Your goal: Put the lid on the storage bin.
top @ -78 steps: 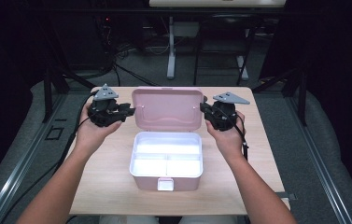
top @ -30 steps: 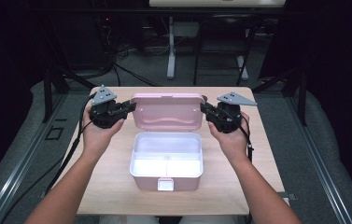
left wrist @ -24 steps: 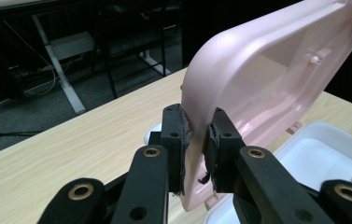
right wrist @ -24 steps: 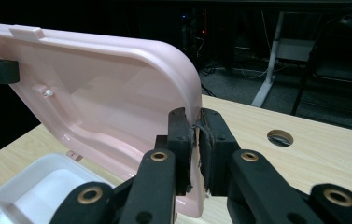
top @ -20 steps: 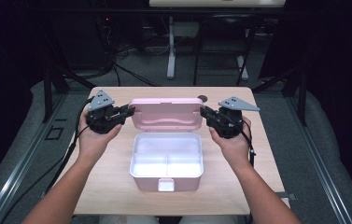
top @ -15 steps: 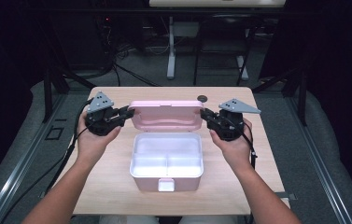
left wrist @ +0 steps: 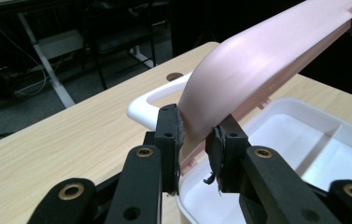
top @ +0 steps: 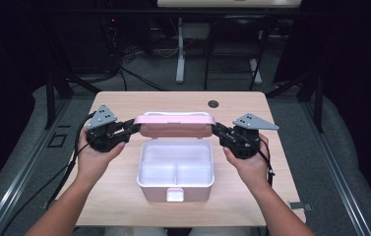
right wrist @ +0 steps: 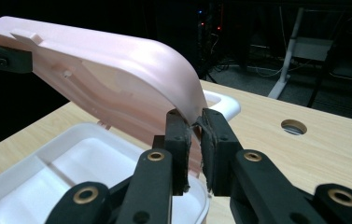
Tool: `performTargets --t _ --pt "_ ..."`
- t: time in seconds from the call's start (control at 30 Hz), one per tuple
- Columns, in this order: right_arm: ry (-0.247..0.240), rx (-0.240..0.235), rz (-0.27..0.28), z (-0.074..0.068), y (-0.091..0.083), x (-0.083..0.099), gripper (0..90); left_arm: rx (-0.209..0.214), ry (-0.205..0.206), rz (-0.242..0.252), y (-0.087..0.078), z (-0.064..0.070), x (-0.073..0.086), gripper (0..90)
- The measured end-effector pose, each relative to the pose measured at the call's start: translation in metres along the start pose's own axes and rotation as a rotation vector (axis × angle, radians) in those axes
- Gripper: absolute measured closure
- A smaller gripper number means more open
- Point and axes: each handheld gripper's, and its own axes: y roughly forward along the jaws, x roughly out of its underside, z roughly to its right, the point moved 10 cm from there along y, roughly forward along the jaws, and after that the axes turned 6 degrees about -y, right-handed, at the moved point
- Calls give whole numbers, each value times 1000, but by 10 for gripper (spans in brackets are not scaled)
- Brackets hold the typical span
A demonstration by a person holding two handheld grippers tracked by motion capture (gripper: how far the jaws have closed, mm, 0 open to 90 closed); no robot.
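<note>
Spanning the middle of the pale wooden counter (top: 124,196), the white plastic divided box (top: 175,171) lay with its long axis running side to side between your hands. Its hinged pink plastic lid (top: 174,125) stood half lowered, tilted over the open tray. Your left gripper (left wrist: 196,140) had its jaws clamped on the lid's left end, and your right gripper (right wrist: 193,135) pinched the right end likewise. Both sat equally near, so I judged the lid should swing down toward you.

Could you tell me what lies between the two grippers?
The pink lid spans the gap in the high view, the left gripper and right gripper each pinching an end.
</note>
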Motion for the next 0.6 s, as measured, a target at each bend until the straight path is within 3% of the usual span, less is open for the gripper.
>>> performTargets --t 0.6 --pt "-24 -51 -26 -16 -27 26 827 37 15 -49 -23 15 29 741"
